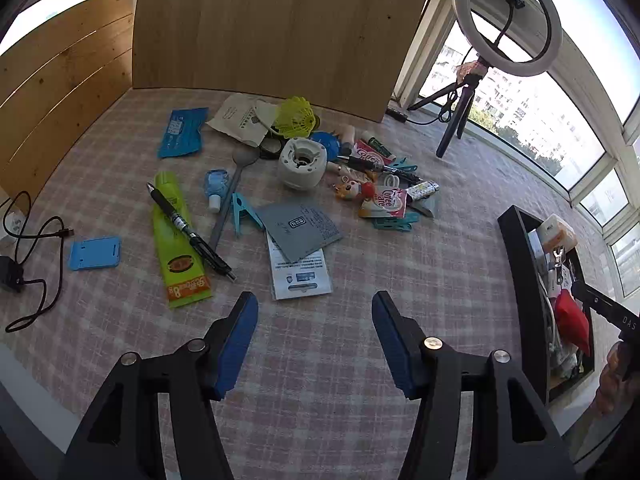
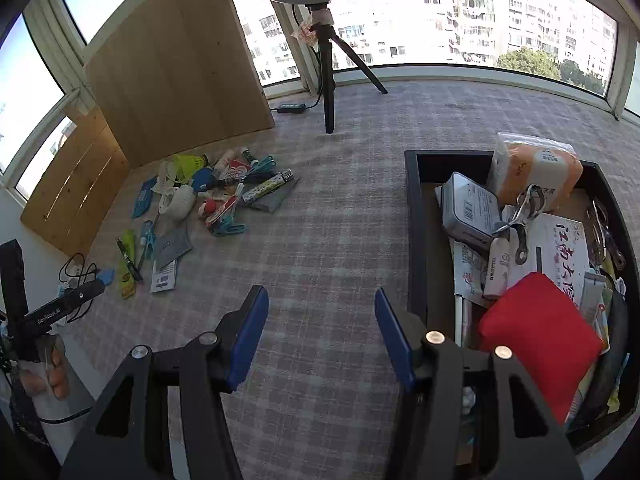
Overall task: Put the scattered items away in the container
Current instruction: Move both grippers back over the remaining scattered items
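Both grippers, left [image 1: 314, 332] and right [image 2: 320, 326], hover with jaws apart and empty over the checked worktop [image 1: 400, 272]. Scattered items [image 1: 304, 168] lie near the wooden board [image 1: 260, 28]; the black container [image 2: 416, 216], already part-filled, sits to their right.

"GenRobot.AI" stands on the left claw's black handle [image 2: 60, 312]. "DAS" stands on the right claw's handle [image 1: 624, 320]. "Coffee mate" is printed on a sachet [image 1: 386, 202], and large Chinese characters on a white card [image 2: 564, 252] in the tray.

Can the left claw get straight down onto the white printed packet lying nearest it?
Probably yes: the left claw is open and empty, and only bare checked cloth lies before the white printed packet.
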`<act>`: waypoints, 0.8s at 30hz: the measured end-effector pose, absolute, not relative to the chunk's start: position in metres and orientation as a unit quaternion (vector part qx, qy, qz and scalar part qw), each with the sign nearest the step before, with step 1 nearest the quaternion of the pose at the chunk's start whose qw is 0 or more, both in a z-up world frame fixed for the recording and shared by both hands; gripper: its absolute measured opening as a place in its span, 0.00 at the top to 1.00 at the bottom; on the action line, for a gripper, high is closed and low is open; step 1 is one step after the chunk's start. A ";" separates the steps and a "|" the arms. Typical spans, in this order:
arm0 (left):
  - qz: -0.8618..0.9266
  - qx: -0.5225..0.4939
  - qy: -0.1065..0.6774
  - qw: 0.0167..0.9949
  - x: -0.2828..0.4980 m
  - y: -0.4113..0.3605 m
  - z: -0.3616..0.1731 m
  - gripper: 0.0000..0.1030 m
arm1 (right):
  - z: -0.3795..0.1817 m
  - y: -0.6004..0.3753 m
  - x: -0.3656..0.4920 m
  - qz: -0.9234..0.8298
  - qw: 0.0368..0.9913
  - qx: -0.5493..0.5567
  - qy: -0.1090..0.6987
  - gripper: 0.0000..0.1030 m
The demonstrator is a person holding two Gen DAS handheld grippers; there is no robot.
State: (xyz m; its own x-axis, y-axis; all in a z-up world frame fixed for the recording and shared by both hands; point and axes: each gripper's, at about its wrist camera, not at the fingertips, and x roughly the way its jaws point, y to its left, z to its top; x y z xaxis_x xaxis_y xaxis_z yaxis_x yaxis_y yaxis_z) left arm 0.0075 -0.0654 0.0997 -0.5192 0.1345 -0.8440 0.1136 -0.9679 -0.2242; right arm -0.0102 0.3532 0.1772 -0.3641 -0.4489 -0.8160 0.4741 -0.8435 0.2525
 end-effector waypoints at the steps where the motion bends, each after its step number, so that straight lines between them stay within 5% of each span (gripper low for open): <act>1: 0.861 -0.492 -0.126 0.000 0.007 -0.081 0.096 0.46 | 0.176 0.344 -0.007 -0.826 0.275 0.491 0.016 0.47; 9: 0.853 -0.511 -0.103 -0.001 -0.006 -0.189 0.072 0.46 | 0.178 0.266 0.024 -0.816 0.291 0.499 0.037 0.47; 24: 0.790 -0.575 0.139 0.159 -0.034 -0.219 0.036 0.42 | 0.131 0.026 0.073 -0.660 0.510 0.493 0.247 0.55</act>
